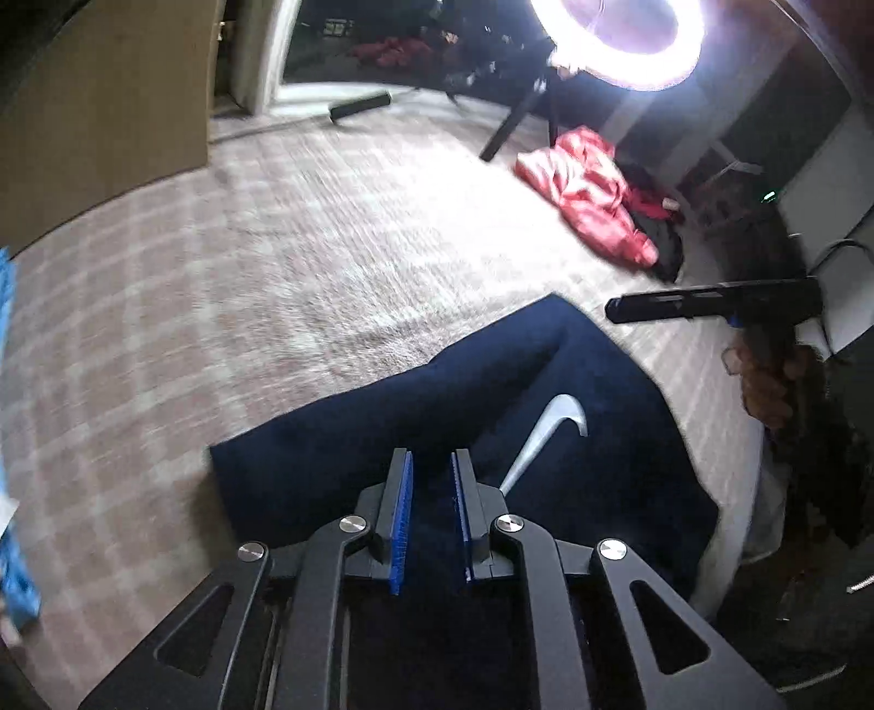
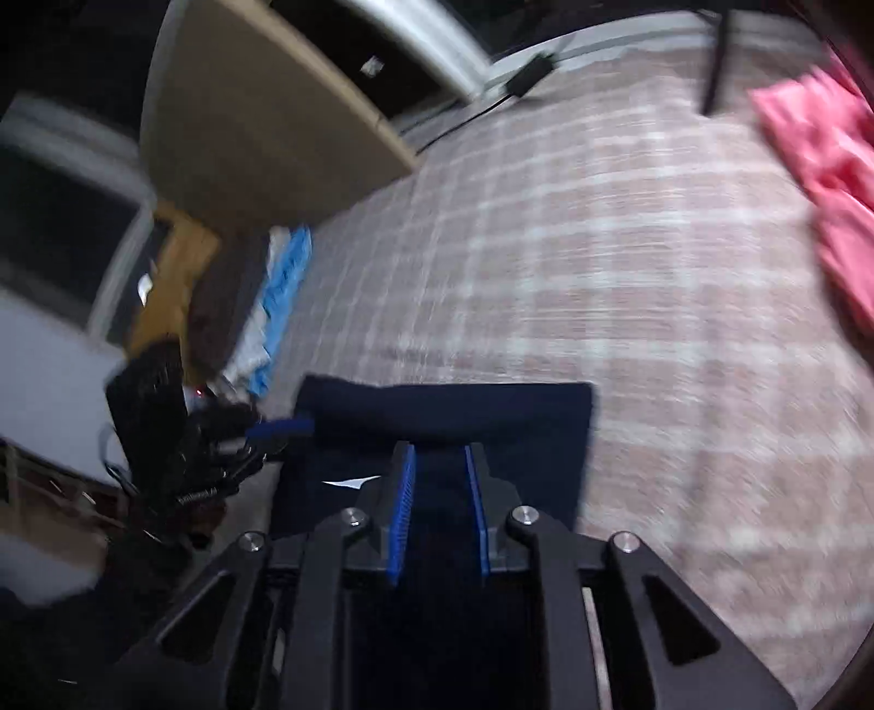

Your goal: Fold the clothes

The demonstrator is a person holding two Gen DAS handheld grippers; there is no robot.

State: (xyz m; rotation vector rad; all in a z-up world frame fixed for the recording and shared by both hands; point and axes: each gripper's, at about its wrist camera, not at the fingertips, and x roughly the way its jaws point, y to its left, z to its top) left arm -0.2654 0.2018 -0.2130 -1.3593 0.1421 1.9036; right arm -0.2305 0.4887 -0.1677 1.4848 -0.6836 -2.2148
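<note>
Navy garment: dark blue cloth (image 1: 491, 393) with a white swoosh logo (image 1: 551, 431), lying partly folded on the plaid blanket (image 1: 306, 246); in the left wrist view it fills the 6 o'clock region, directly under and ahead of the left tool.
Left tool (image 1: 431, 475): blue pads stand a narrow gap apart; navy cloth shows below the gap, but whether the pads pinch any of it cannot be told.
Right tool (image 2: 440, 464): blue-lined fingers slightly apart, pointed down over the same garment; a grip on the cloth cannot be confirmed. Seen from the left wrist view it sits at 3 o'clock, side-on, above the garment's edge, held in a hand (image 1: 765, 382).
Garment, right wrist view: folded far edge runs across at about 12 o'clock from the tool tips; logo at 9 o'clock of them.
Pink clothing (image 1: 590, 196): crumpled heap at 1 o'clock in the left view, well apart from the navy garment.
Blue-and-white cloth (image 2: 278, 306): at the blanket's edge, 10 o'clock in the right view.
Ring light (image 1: 628, 38): lit, at 1 o'clock, upper edge.
Focus: both views blurred.
</note>
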